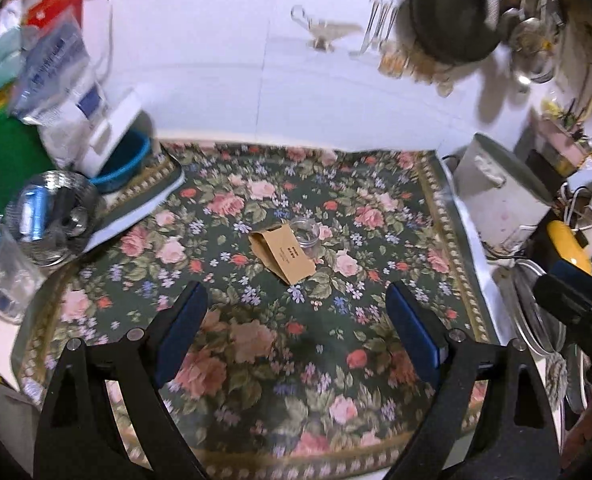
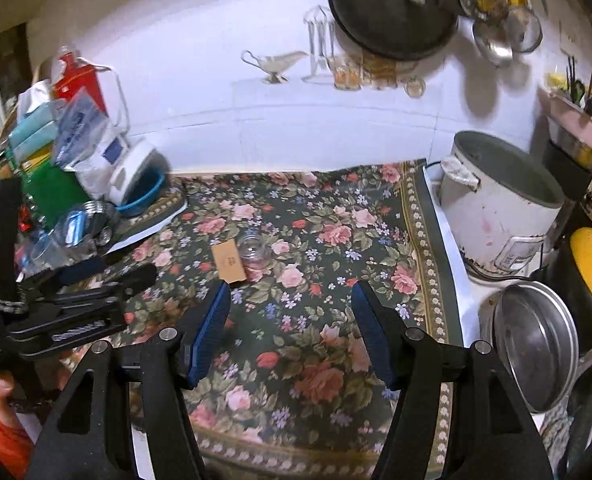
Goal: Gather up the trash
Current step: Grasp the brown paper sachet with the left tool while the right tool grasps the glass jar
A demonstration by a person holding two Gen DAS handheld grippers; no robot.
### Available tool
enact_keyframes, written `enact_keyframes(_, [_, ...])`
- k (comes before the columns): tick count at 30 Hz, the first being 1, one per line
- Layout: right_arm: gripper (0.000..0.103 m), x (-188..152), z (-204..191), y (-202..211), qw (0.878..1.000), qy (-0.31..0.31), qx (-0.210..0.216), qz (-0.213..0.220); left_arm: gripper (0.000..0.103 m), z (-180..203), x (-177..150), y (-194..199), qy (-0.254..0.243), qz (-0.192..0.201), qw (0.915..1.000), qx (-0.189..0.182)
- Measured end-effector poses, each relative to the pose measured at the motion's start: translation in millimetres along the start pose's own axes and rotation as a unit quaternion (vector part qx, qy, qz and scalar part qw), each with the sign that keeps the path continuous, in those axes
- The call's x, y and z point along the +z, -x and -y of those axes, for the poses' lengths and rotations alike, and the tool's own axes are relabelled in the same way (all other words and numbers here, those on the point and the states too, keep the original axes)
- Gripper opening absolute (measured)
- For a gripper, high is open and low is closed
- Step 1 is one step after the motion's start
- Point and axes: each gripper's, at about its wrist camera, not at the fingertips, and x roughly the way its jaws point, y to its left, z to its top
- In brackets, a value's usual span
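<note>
A brown paper packet (image 1: 284,254) lies on the floral tablecloth (image 1: 256,344), with a small clear glass jar (image 1: 304,233) touching its far right side. Both also show in the right wrist view: the packet (image 2: 230,261) and the jar (image 2: 254,251). My left gripper (image 1: 296,302) is open and empty, hovering above the cloth nearer than the packet. My right gripper (image 2: 292,300) is open and empty, a little nearer and to the right of the jar. The left gripper (image 2: 108,276) shows at the left of the right wrist view.
A white rice cooker (image 2: 499,216), a metal pot lid (image 2: 535,340) and a yellow kettle (image 2: 591,268) crowd the right side. Bags, boxes, a blue bowl (image 1: 124,168) and a metal strainer (image 1: 52,212) pile at the left. A black pan (image 2: 387,8) hangs on the wall.
</note>
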Motion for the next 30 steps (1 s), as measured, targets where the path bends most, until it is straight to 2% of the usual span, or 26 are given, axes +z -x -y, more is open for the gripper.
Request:
enact_keyframes(7, [0.059,4.8,18.8,-48.3,0.997,-0.059,-0.046,-0.034,0.091,2.9,12.8,-95.0,-0.008,-0.051,0.9986,0.011])
enact_keyframes(10, [0.059,4.1,29.0,-67.4,0.993,-0.092,-0.053,-0.052,0.09,5.5,13.1,-136.2,-0.011,-0.079,0.9967,0.019])
enact_keyframes(17, [0.059,0.1,44.3,-100.1,0.986,-0.115,-0.076,-0.09,0.09,0.4,8.8,-206.1,0.022,-0.11,0.9914,0.068])
enact_keyframes(18, [0.059,-1.3,46.2,-104.2,0.986,-0.117,-0.077,-0.095,0.087,-2.1,7.1,-212.6,0.031,-0.116,0.9903,0.07])
enact_keyframes(23, [0.059,-0.7,48.5,-126.1,0.984,-0.113,-0.069,-0.116,0.061,-18.8,1.7,-217.5,0.048,-0.119,0.99,0.059])
enact_keyframes(25, [0.059,2.7,44.1,-137.5,0.985,-0.103,-0.059,-0.122,0.041,-27.5,2.0,-211.5,0.045,-0.114,0.9915,0.044])
enact_keyframes(27, [0.059,5.4,38.4,-147.1,0.986,-0.093,-0.049,-0.126,0.039,-37.3,3.7,-206.4,0.035,-0.111,0.9929,0.026])
enact_keyframes(30, [0.059,12.6,21.7,-166.2,0.988,-0.071,-0.027,-0.134,0.039,-55.7,8.8,-196.4,0.023,-0.103,0.9942,0.02])
